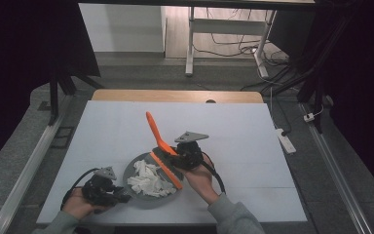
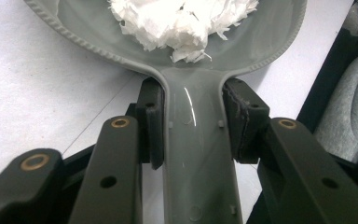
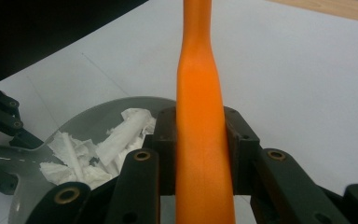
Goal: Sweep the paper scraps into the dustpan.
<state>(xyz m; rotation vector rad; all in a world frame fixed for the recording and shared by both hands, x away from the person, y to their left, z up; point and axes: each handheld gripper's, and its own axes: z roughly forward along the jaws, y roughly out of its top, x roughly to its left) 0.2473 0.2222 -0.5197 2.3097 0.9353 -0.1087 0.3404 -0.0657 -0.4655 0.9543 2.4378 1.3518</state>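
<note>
Near the table's (image 1: 126,122) front-left corner, left gripper (image 1: 108,189) clamped on the handle of 1 grey dustpan (image 1: 136,168), pan lying close to the front edge with a heap of white paper scraps (image 1: 148,179) inside. Just right of it, right gripper (image 1: 187,156) closed around 1 orange brush (image 1: 157,136), head over the pan's right rim, handle angled toward the far edge. Wide bare surface left, right and beyond.

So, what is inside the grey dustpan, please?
The grey dustpan holds a heap of torn white paper scraps. The orange brush lies over its right edge. The pan floor under the heap is covered, so anything beneath cannot be seen.
</note>
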